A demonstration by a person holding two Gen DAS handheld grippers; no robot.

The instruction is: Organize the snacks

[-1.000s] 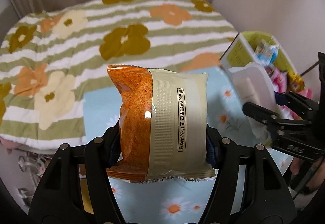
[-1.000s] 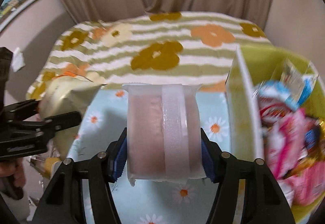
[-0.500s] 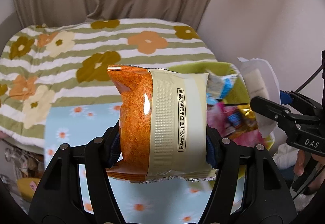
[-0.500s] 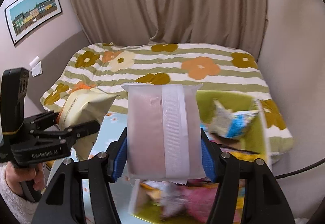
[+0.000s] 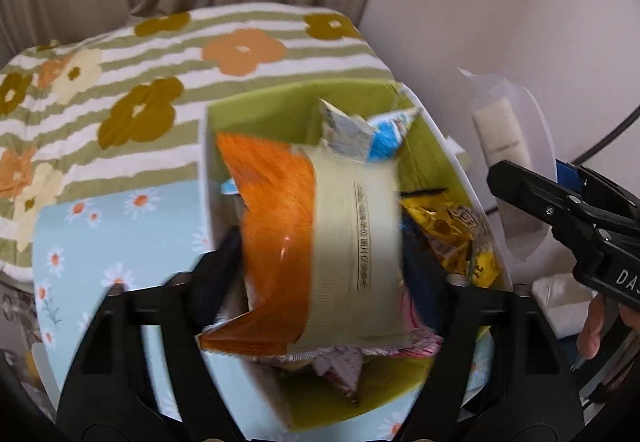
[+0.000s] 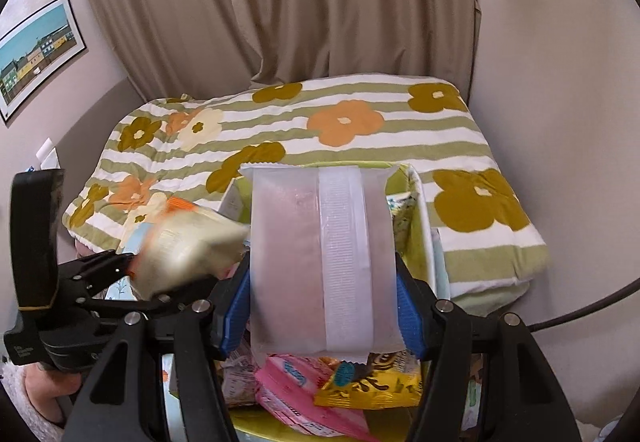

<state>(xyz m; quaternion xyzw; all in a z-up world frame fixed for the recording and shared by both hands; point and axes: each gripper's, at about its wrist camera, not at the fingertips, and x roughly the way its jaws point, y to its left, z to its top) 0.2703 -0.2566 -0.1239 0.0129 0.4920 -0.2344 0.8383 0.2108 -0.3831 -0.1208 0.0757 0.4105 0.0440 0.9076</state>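
My left gripper (image 5: 324, 262) holds an orange and cream snack packet (image 5: 316, 246), blurred and tilted, just above the green snack box (image 5: 280, 101); its jaws look slightly spread, the grip unclear. It also shows in the right wrist view (image 6: 188, 246). My right gripper (image 6: 324, 278) is shut on a pale pink packet with a white seam (image 6: 320, 262), held upright over the same box (image 6: 420, 209). That packet shows at the right of the left wrist view (image 5: 508, 145).
The box holds several snacks: a blue and silver pack (image 5: 368, 129), a yellow pack (image 5: 460, 234), pink packs (image 6: 304, 394). It stands on a blue daisy cloth (image 5: 120, 234). A floral striped bed (image 6: 340, 129) lies behind, with curtains and walls beyond.
Both grippers moved over the green box with their packets. The orange packet has tilted and blurred, and the left jaws look wider apart than before.
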